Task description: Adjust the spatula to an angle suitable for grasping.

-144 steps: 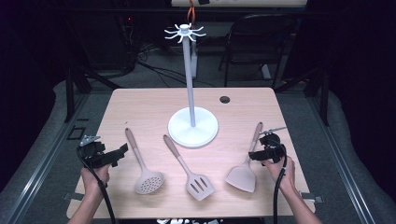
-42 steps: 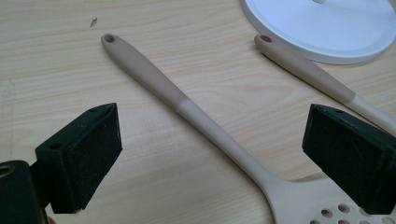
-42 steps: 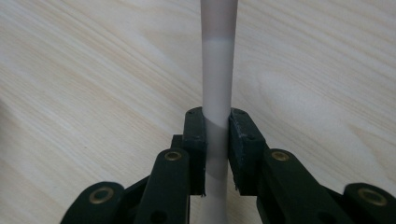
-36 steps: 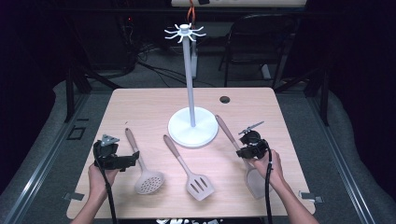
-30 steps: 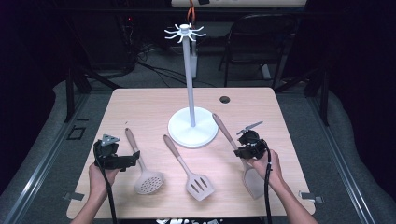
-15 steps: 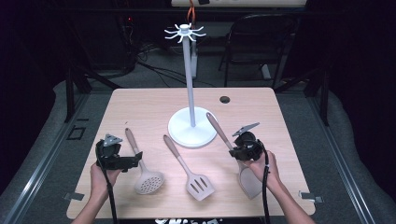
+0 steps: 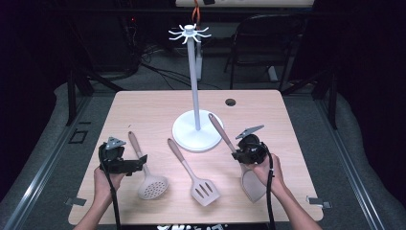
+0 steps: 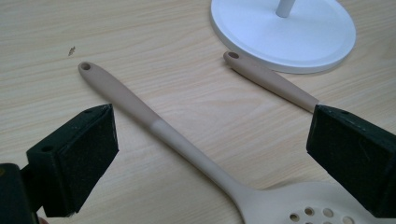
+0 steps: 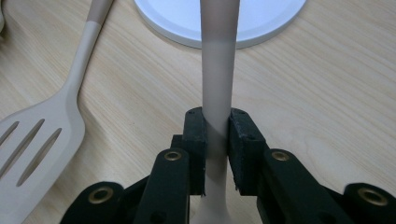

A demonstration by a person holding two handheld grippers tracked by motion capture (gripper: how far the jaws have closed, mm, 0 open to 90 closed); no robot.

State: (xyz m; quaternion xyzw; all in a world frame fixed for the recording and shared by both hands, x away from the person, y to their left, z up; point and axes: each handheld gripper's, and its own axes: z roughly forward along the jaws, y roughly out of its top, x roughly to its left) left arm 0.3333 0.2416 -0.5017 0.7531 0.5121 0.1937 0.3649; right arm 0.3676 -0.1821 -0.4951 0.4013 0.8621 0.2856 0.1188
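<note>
On a pale wooden surface in a dark room, a solid spatula is lifted by its handle near the white hook stand, the right tongs clamped on it. The left tongs gape empty over the skimmer. Threading the handle hole onto a hook likely demands a steady, upright lift.

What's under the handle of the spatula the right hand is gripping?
The white stand base and bare table show beneath the handle; where the fingers clamp it is hidden.
</note>
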